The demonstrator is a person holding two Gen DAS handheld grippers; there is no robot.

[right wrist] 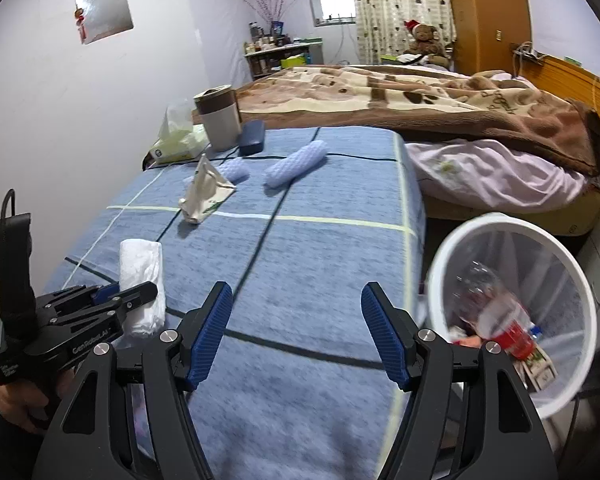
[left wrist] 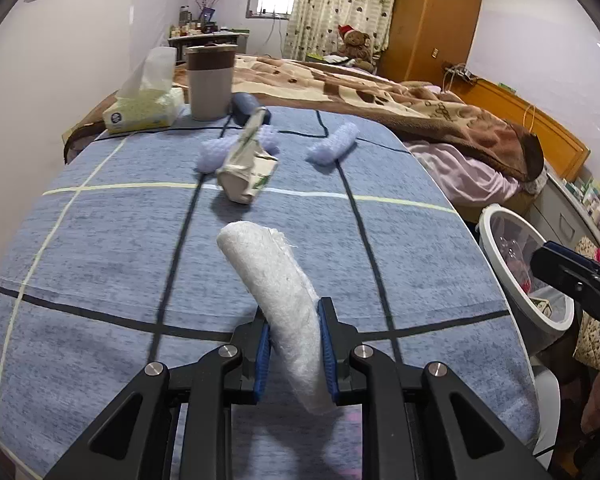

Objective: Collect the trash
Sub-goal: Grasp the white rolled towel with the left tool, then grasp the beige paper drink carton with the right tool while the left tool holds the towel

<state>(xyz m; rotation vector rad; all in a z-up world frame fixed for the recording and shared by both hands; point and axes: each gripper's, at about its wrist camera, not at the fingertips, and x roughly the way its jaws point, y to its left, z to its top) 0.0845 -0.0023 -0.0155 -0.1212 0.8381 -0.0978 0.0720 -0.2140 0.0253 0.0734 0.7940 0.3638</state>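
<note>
A blue woven cloth [left wrist: 100, 240] with dark and pale grid lines covers the table; its weave looks heathered and slightly nubby. Behind it lies a bed under a plush brown blanket [left wrist: 420, 108]. Just beside the table's right edge stands a round white bin [right wrist: 512, 312] with see-through mesh-like walls, and inside it lies a clear plastic bottle [right wrist: 496, 312] with a red label among scraps of paper.

Near the far left corner sit a yellow tissue box [left wrist: 144, 112] with a soft sheet sticking up, a smooth grey cup [left wrist: 211, 80] with a brown band, and a dark blue rounded case [right wrist: 252, 137].

A crushed paper carton [left wrist: 248, 160], cream with green print, lies creased near the middle of the cloth. Two pale lilac rolls, quilted in texture, lie beyond it: one [left wrist: 334, 144] apart to the right, one [left wrist: 216, 154] partly behind the carton.

The left gripper [left wrist: 294, 356] pinches a white fibrous towel roll [left wrist: 276, 280], bent like a sausage with a frayed edge, between ribbed blue pads [left wrist: 328, 354]. The right gripper [right wrist: 296, 336] is spread wide and holds nothing, above the cloth's near right part.
</note>
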